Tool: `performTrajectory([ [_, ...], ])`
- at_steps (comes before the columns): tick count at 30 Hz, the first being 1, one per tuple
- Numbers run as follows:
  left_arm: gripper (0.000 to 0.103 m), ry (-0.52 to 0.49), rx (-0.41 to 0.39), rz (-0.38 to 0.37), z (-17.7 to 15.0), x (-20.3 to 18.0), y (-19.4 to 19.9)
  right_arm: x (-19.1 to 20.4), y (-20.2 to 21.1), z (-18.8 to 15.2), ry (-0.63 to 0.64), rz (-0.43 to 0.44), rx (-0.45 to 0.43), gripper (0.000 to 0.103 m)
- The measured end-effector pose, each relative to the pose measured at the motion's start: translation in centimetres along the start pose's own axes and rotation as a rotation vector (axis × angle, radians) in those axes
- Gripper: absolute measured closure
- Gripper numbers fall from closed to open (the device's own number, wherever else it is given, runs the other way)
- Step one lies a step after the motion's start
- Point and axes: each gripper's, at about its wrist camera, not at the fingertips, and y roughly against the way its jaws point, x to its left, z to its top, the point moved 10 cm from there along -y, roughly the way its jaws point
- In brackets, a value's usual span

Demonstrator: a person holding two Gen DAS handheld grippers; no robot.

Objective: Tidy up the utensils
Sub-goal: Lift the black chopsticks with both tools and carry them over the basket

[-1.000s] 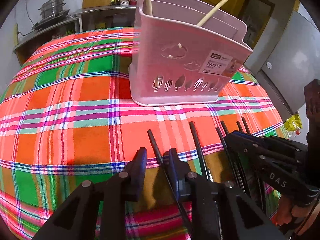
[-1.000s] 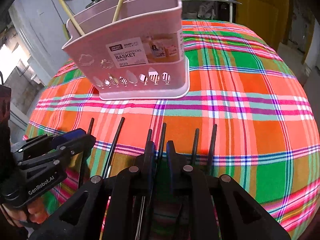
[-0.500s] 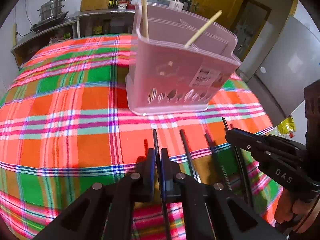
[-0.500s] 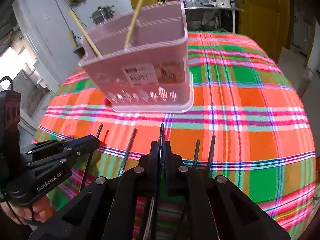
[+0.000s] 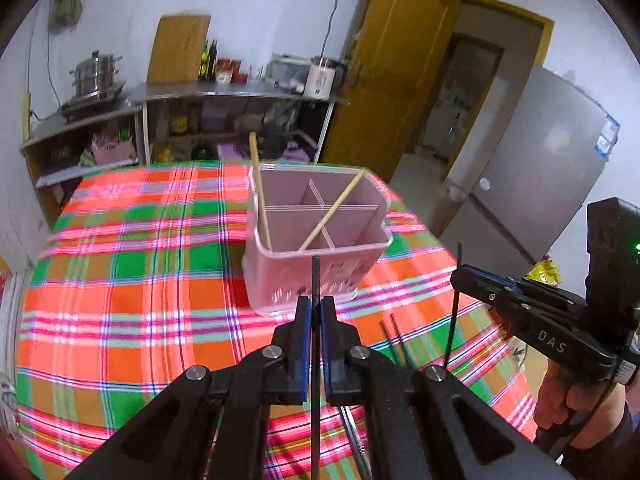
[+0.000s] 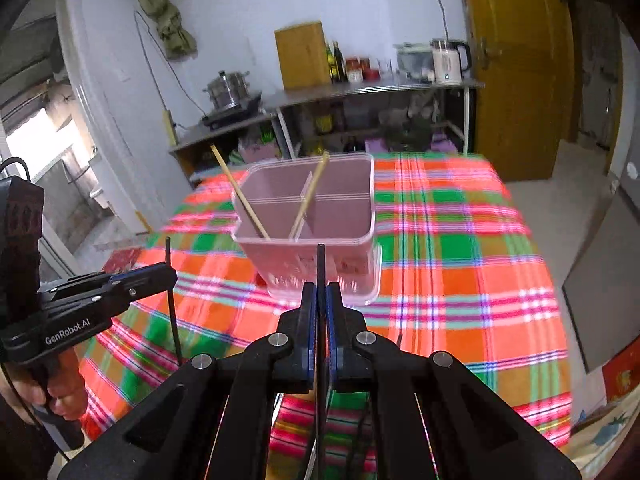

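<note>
Black chopsticks stood clamped upright, one in each closed gripper, left and right, above the table's near edge, where seemingly two more lay, before the pink basket.

left tool | clamped, lifted black chopstick | right tool likewise

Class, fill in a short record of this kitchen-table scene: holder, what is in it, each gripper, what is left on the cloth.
holder: pink plastic utensil basket with divided compartments, standing on the plaid tablecloth
in holder: two wooden chopsticks, leaning
left gripper: shut on one black chopstick
right gripper: shut on another black chopstick
left on cloth: more black chopsticks
</note>
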Motion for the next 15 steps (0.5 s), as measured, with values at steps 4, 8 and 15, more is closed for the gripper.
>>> performTrajectory([
  [4,0.099,-0.020,-0.037,-0.011,1.4,-0.8,1.9,0.6,2.2,1.6,0.015,-0.002,-0.052,0.099],
  [8,0.099,-0.033,-0.057,-0.019,2.3,-1.4,3.1,1.0,3.6,2.6,0.028,-0.010,-0.087,0.099],
  [15,0.099,-0.045,-0.072,-0.021,3.4,-1.9,4.2,1.5,5.2,3.2,0.036,-0.011,-0.115,0.099],
])
